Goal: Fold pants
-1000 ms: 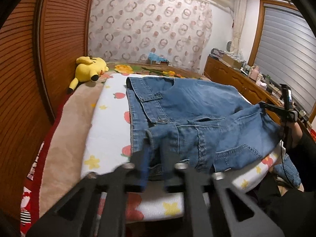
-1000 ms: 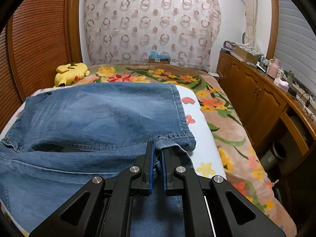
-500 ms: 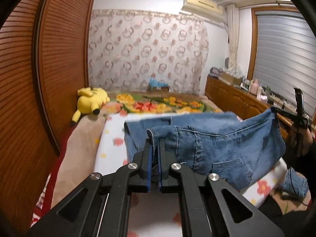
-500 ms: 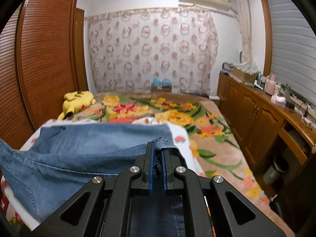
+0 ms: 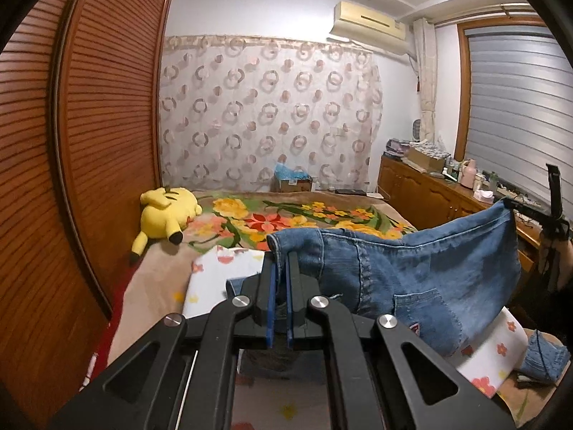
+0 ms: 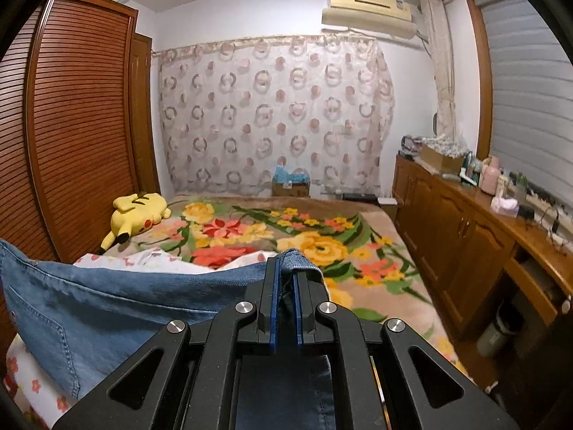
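The left gripper [image 5: 280, 261] is clamped on one corner of the jeans [image 5: 412, 272], and the right gripper [image 6: 285, 268] is clamped on the other. The jeans hang stretched between them above the near end of the bed [image 6: 358, 251], over a white flowered sheet [image 5: 222, 268]. A yellow plush [image 5: 164, 215] lies at the bed's far left edge.

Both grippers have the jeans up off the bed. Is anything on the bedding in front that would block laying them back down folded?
Nothing visible does. The jeans hang over bare white flowered cloth; the yellow plush toy lies well back beside the wardrobe.
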Tool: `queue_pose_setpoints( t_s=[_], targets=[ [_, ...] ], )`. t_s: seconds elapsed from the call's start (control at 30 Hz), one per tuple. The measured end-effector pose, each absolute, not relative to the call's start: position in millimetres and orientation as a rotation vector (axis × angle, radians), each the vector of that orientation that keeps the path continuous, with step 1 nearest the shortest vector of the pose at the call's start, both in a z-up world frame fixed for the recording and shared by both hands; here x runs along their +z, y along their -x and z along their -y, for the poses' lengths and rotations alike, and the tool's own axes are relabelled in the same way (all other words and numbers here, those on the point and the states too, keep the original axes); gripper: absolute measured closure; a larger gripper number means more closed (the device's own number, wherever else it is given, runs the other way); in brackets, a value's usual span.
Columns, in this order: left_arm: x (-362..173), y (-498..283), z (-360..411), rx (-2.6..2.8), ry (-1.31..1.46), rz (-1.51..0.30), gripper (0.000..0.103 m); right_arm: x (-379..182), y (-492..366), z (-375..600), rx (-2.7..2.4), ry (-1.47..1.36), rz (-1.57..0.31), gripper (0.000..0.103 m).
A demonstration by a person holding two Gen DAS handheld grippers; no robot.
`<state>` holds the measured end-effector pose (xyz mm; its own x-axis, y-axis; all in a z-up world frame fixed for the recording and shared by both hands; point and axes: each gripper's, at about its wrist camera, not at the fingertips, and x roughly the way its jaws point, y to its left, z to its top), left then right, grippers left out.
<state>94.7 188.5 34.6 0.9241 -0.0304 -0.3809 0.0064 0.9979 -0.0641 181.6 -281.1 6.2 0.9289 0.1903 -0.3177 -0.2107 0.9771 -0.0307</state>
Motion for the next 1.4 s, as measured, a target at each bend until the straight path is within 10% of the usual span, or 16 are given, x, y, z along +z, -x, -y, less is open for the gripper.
queue_pose_setpoints(
  t_s=[1.03,1.2,1.4],
  targets=[
    [-4.9,-240.3,-199.1,0.101,0.012,-0.519,0.098,-19.6,-297.4,218.5,0.164,0.154,-0.491,0.096],
    [-14.9,-238.2,-188.2,0.081,0.003,-0.543,0.097,-17.4,-294.6,224.5,0.192,0.134,-0.531,0.083],
    [-14.5,-228.5,-175.9,0.016,-0.01,-0.544,0.059,-3.2,-284.0,234.2,0.207,0.149,-0.536,0.063]
  ],
)
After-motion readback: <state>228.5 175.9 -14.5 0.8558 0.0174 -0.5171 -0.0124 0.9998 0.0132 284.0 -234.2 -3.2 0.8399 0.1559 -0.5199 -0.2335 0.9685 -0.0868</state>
